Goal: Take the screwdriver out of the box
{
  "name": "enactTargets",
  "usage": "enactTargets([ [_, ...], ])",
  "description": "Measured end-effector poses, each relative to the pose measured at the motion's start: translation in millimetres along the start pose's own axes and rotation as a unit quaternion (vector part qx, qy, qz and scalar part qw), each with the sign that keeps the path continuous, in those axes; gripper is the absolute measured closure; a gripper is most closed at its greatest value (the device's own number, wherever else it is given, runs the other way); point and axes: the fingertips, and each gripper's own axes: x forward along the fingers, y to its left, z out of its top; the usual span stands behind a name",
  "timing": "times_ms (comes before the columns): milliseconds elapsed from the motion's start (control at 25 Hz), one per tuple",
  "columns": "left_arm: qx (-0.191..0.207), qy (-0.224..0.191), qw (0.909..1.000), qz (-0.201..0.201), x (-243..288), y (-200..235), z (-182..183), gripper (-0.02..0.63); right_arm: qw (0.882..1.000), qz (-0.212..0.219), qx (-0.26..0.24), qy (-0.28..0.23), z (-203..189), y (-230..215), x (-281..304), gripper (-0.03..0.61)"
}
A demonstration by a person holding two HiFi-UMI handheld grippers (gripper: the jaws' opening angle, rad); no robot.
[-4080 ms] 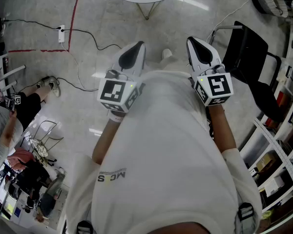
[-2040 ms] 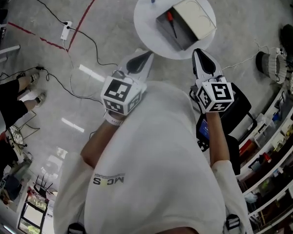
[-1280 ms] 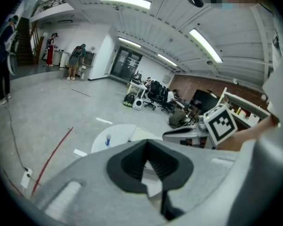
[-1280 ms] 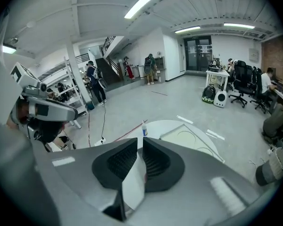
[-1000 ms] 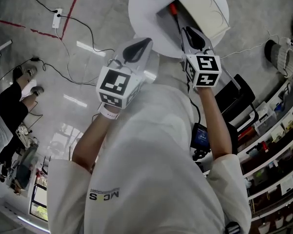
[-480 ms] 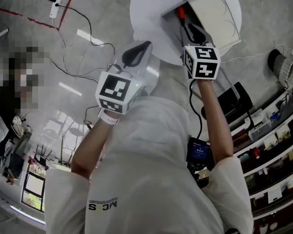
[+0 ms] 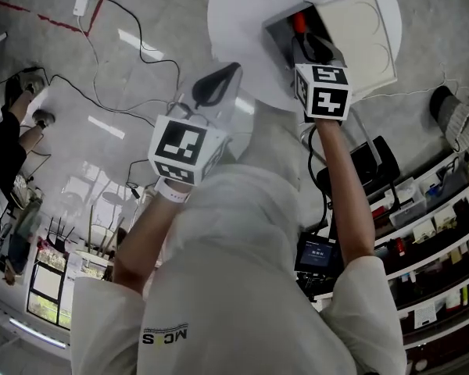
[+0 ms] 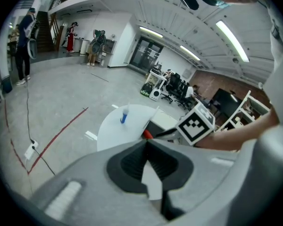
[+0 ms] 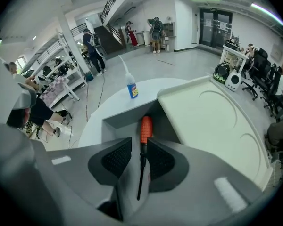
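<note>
A screwdriver with an orange-red handle (image 9: 145,128) and black shaft lies inside the open grey box (image 9: 114,118) on the round white table (image 9: 104,105). In the right gripper view my right gripper (image 9: 139,144) is open, reaching into the box with the shaft lying between its two pads. The head view shows this gripper (image 7: 305,44) over the box (image 7: 277,36), the screwdriver's handle (image 7: 299,22) just beyond it. My left gripper (image 7: 231,70) hangs short of the table edge, shut and empty; its own view shows the left gripper (image 8: 147,140) closed at the tip.
The box's cream lid (image 7: 359,33) lies open to the right. A small bottle with a blue label (image 9: 131,89) stands on the table behind the box. Cables (image 7: 141,45) run over the floor at left. Shelves (image 7: 442,233) and a black chair (image 7: 375,162) are at right.
The person has walked up to the table. My right gripper has moved forward into the box, over the screwdriver. My left gripper stays back, shut.
</note>
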Motion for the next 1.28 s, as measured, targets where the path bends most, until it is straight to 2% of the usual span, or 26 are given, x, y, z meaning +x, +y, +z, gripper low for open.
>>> enactTargets([
  [320, -0.009, 0.007, 0.9999, 0.0, 7.3, 4.3, -16.7, 0.612, 0.998, -0.031, -0.007, 0.049, -12.1, -10.1, 28.1, 0.476],
  [600, -0.015, 0.012, 0.9998, -0.004, 8.2, 1.0, -25.0, 0.612, 0.996, -0.042, -0.012, 0.076, -17.9, -13.7, 35.4, 0.494],
  [960, -0.008, 0.01, 0.9999, -0.011, 2.6, 0.5, -23.1, 0.612, 0.997, -0.024, 0.007, 0.078, -20.7, -8.2, 22.8, 0.503],
  [1280, 0.012, -0.001, 0.9997, -0.021, -10.5, -11.4, -11.5, 0.612, 0.999, -0.022, 0.013, 0.047, -16.4, 0.4, -7.3, 0.503],
])
